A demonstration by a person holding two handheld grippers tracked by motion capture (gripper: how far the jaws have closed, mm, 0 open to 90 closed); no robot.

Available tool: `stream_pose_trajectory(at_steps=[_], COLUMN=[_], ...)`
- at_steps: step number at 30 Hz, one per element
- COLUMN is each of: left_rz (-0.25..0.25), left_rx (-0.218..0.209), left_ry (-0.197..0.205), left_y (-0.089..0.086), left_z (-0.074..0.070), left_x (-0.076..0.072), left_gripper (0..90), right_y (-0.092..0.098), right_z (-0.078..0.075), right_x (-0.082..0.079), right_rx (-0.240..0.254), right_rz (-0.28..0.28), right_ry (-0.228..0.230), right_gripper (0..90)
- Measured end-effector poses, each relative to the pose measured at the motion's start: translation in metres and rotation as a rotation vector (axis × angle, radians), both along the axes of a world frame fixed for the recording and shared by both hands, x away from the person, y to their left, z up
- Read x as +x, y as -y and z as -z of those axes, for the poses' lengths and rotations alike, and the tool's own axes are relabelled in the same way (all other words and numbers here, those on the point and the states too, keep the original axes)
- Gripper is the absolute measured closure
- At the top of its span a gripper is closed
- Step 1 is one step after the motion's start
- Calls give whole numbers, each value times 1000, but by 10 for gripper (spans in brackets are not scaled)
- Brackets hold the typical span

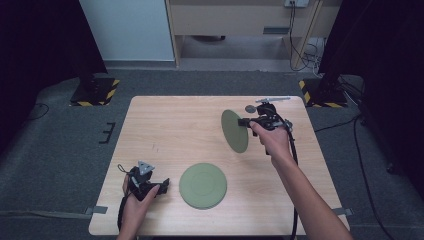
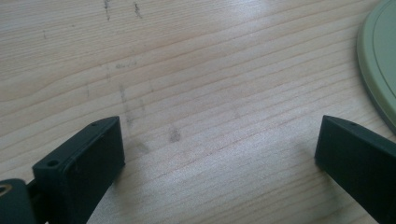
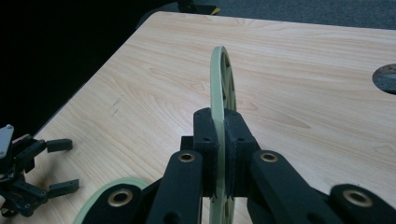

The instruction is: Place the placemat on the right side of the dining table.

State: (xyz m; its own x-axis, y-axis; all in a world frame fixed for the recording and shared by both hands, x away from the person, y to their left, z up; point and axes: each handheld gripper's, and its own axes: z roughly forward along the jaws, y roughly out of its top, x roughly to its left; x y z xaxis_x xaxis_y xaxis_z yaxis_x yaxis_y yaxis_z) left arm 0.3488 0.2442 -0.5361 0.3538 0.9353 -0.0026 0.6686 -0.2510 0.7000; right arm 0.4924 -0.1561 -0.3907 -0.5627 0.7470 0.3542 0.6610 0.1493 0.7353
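High view first: the right gripper [image 1: 248,121] holds a green plate [image 1: 235,131] up off the worktop [image 1: 165,130], over the far right part of it. The plate is turned on edge, nearly upright, so its face looks sideways instead of up. My guess is that's simply how it hangs when you grab a flat disc by the rim and lift it; pinching the edge is the only real way to get two fingers on something that lies flush on wood.

In the right gripper view you can see it clearly. The fingers [image 3: 205,135] are pressed onto the plate's rim [image 3: 217,79] from both sides, with the thin edge running straight up between them. It looks like a firm pinch, no gap.

A second green plate [image 1: 202,185] lies flat near the front edge of the worktop, roughly in the middle. I'd say the carried one is headed over there, maybe to stack on it, but that's just my read.

The left gripper [image 1: 162,186] rests low at the front left, just beside the flat plate but not touching it. In the left gripper view its fingers [image 2: 88,158] are spread wide over bare wood with nothing between them, and the flat plate's edge [image 2: 376,60] peeks in at the right. Seems parked there, ready to steady that plate if needed.
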Motion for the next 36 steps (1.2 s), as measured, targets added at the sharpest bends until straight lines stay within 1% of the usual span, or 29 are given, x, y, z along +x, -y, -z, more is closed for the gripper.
stream_pose_trajectory(at_steps=[2,5,9,10,11,15,16,17,21,25,36], left_rz=[0,-2,-4,-5,-5,-3,-2,-2,1,2,2], left_rx=[0,0,1,1,2,1,1,1,3,3,4], left_ry=[0,0,1,1,1,1,1,1,1,2,2], left_y=[0,0,0,0,0,0,0,0,0,0,0], left_z=[0,0,0,0,0,0,0,0,0,0,0], left_x=[0,0,0,0,0,0,0,0,0,0,0], left_gripper=[8,7,8,8,8,7,7,7,8,8,9], right_y=[-1,-2,-1,3,3,12,16,16,22,25,33], right_z=[1,1,0,-1,-1,-5,-6,-6,-4,-3,4], right_x=[2,6,9,10,10,11,12,12,15,17,23], right_rx=[-1,10,4,3,3,4,3,3,-13,-16,-19], right_rz=[2,11,24,37,37,67,81,81,103,123,149], right_ry=[-1,0,4,5,5,6,3,3,-2,-4,-15], right_gripper=[860,860,859,859,859,860,859,859,859,859,859])
